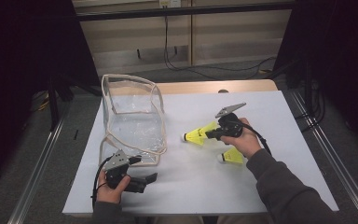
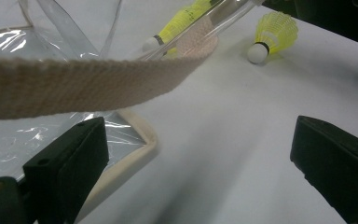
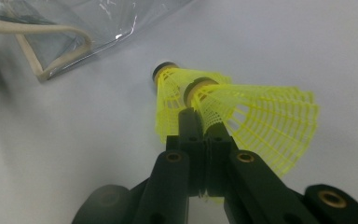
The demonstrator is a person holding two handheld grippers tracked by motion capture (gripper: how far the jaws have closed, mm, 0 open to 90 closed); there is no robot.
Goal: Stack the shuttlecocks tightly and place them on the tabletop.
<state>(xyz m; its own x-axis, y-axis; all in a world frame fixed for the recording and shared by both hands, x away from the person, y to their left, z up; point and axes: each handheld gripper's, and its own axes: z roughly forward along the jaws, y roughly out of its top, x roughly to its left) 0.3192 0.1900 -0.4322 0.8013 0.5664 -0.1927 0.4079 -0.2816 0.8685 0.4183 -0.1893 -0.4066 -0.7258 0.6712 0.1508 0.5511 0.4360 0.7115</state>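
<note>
High view first: a clear plastic bag with a beige webbing edge stands open on the white surface, and everything else sits relative to it. To the bag's right, the right gripper is clenched on the skirt of a yellow shuttlecock whose white cork points toward the bag. In the right gripper view the jaws are pinched tight together on yellow mesh — two shuttlecock skirts seem to be nested there, though I cannot tell whether both are caught. A second loose shuttlecock lies farther right of the bag, just beside the person's right hand. At the bag's near corner, the left gripper rests low on the surface with its jaws spread wide and nothing between them — released. In the left gripper view a beige strap of the bag crosses above those jaws, without touching them.
</note>
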